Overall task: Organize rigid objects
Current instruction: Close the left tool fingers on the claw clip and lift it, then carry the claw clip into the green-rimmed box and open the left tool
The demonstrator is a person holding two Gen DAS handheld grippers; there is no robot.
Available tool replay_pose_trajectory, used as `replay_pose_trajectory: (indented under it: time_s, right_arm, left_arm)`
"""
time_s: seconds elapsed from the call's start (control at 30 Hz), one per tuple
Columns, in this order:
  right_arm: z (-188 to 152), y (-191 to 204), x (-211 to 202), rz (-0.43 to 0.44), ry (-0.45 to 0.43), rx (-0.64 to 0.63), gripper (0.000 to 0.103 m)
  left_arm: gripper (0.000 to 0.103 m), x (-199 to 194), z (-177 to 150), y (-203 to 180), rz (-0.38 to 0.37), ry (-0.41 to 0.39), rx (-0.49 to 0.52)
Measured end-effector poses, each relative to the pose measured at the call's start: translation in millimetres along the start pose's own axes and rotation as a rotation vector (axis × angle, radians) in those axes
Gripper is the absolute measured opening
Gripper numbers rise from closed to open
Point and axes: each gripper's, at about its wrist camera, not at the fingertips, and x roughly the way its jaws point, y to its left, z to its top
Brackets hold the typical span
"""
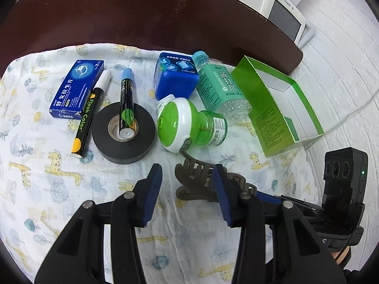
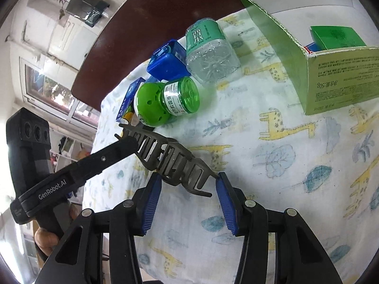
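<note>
left gripper (image 1: 188, 177): pitched down toward the table, jaws partly closed.
left jaws: the brown hair clip (image 1: 194, 179) sits between them; it lies against the pad on the right-gripper side, while a gap shows at the other pad (image 1: 152, 194).
right gripper (image 2: 188, 182): angled down, jaws partly closed, with both blue pads touching opposite ends of the hair clip.
left hand (image 2: 46, 237): fingers are wrapped round the gripper's handle.
right hand (image 1: 341, 255): only a sliver shows at its handle.
spacing: the two grippers meet at the same clip, fingertips near each other.
</note>
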Motion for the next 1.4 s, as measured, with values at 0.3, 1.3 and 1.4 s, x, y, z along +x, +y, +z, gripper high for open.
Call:
replay_pose_trajectory:
  time_s: [0.3, 1.3, 1.4]
  right_arm:
    - [2.4, 5.3, -1.9, -0.036, -0.015, -0.021, 0.05]
    - [25.1, 16.6, -96.4, -0.099, -0.277, -0.22, 0.05]
    - [31.6, 5.5, -115.2, -0.096, -0.321, -0.204, 0.05]
  left_arm:
    - [0.034, 10.5, -0.1, -11.2, 0.019, 0.021, 0.083]
    - [0.032, -30.8, 31.7, -90.4, -0.093, -0.072, 0.14]
    - [0.032, -26.4, 43.2, -111.7, -0.119, -0.069, 0.175]
